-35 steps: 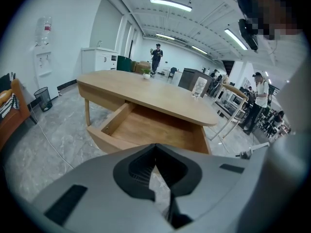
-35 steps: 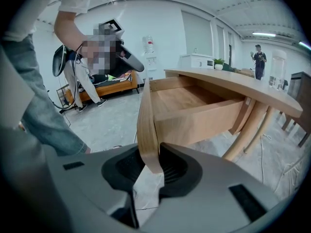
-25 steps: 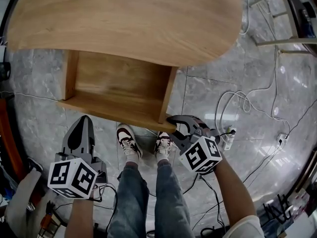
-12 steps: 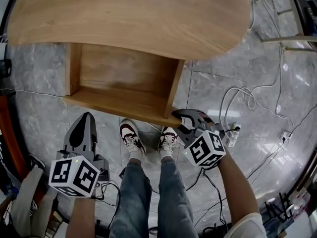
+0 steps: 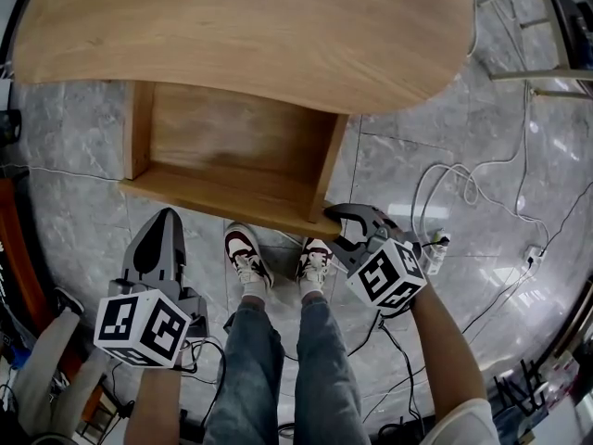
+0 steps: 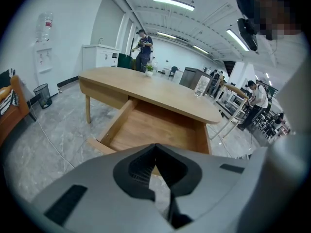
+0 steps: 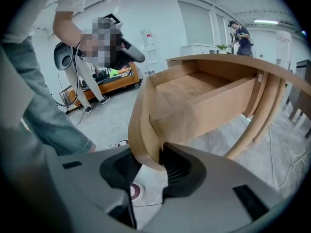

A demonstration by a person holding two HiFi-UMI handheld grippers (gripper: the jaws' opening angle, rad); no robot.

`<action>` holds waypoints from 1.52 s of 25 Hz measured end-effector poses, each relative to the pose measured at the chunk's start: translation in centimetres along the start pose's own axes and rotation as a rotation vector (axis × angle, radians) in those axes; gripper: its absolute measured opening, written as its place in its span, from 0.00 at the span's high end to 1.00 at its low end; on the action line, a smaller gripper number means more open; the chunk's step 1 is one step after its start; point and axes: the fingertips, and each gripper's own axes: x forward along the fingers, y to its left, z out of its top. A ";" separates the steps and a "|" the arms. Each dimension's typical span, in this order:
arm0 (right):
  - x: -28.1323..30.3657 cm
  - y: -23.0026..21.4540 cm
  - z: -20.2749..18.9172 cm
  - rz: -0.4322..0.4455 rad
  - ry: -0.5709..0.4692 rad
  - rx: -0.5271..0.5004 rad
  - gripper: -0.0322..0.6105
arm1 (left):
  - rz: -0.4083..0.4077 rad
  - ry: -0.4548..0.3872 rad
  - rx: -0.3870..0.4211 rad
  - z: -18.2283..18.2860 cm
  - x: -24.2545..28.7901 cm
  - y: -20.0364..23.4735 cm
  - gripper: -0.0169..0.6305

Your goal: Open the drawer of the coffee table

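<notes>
The drawer [image 5: 232, 142] is seen pulled well out from under the wooden tabletop [image 5: 250, 26] of the coffee table, towards the near side, over the grey floor [image 5: 79, 225]. Its front panel [image 7: 141, 125] is straddled at the right corner by the right gripper [image 5: 335, 221], whose jaws have just been opening and are loosened around the wood. The left gripper [image 5: 164, 219] is held closed and empty, near and left of the drawer, apart from it.
</notes>
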 end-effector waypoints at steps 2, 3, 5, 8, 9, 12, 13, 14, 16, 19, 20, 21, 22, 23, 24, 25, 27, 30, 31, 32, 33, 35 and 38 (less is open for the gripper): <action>0.1 0.0 -0.1 0.011 0.014 0.017 0.75 | 0.001 -0.002 -0.003 0.1 0.0 0.1 0.99; 0.1 -0.1 -0.2 0.017 0.022 0.032 0.74 | 0.001 -0.004 -0.004 0.2 -0.1 0.1 0.99; 0.1 -0.1 -0.4 0.025 0.038 0.071 0.70 | 0.001 -0.006 -0.007 0.3 -0.3 0.1 0.99; -0.4 -0.1 -0.4 0.023 0.053 0.109 0.67 | -0.007 -0.016 -0.002 0.9 -0.9 0.0 0.99; -0.6 -0.1 -0.2 0.020 0.056 0.114 0.66 | -0.010 -0.025 -0.001 1.3 -1.1 0.0 0.99; -1.5 0.1 0.4 0.015 0.063 0.120 0.65 | -0.011 -0.052 0.000 2.7 -1.9 0.2 0.99; -1.9 0.2 0.7 0.014 0.064 0.123 0.65 | -0.011 -0.060 0.001 3.3 -2.3 0.2 0.99; -2.4 0.2 1.1 0.011 0.063 0.128 0.64 | -0.011 -0.069 0.002 3.9 -2.7 0.2 0.99; -3.5 0.2 2.0 -0.005 0.058 0.147 0.64 | -0.011 -0.091 0.002 5.4 -3.6 0.2 0.99; -5.5 0.4 3.8 -0.044 0.036 0.193 0.64 | -0.005 -0.127 -0.011 7.6 -5.3 0.0 0.99; -6.2 0.5 4.6 -0.061 0.020 0.215 0.64 | -0.003 -0.141 -0.018 8.5 -5.9 -0.1 0.99; -7.0 0.5 5.6 -0.082 -0.001 0.240 0.64 | -0.002 -0.156 -0.024 9.5 -6.5 -0.1 0.99; -7.9 0.5 6.7 -0.107 -0.025 0.266 0.64 | -0.002 -0.173 -0.027 10.6 -7.2 -0.2 0.99; -8.8 0.5 7.8 -0.136 -0.048 0.291 0.64 | -0.002 -0.190 -0.027 11.8 -8.0 -0.3 0.99; -9.9 0.6 9.1 -0.168 -0.071 0.315 0.64 | -0.003 -0.206 -0.027 13.0 -8.9 -0.4 0.99; -11.1 0.6 10.4 -0.203 -0.091 0.341 0.64 | -0.004 -0.220 -0.027 14.3 -9.9 -0.5 0.99; -14.1 0.8 13.1 -0.288 -0.123 0.398 0.64 | -0.009 -0.248 -0.027 17.0 -12.0 -0.8 0.99; -19.0 1.1 18.1 -0.414 -0.189 0.482 0.68 | -0.016 -0.287 -0.018 21.1 -15.7 -1.1 0.99; -20.6 1.1 19.9 -0.449 -0.219 0.504 0.69 | -0.018 -0.300 -0.013 22.4 -17.0 -1.1 0.99; -22.2 1.0 21.6 -0.483 -0.250 0.521 0.70 | -0.021 -0.313 -0.007 23.8 -18.2 -1.1 0.99; -23.8 0.8 23.3 -0.518 -0.278 0.533 0.70 | -0.025 -0.326 -0.001 25.1 -19.3 -1.3 0.99; -27.2 0.0 26.2 -0.600 -0.319 0.553 0.72 | -0.040 -0.347 0.012 27.3 -21.5 -1.7 0.99; -32.2 -0.8 29.3 -0.725 -0.371 0.613 0.75 | -0.061 -0.356 0.034 29.4 -24.7 -2.4 0.99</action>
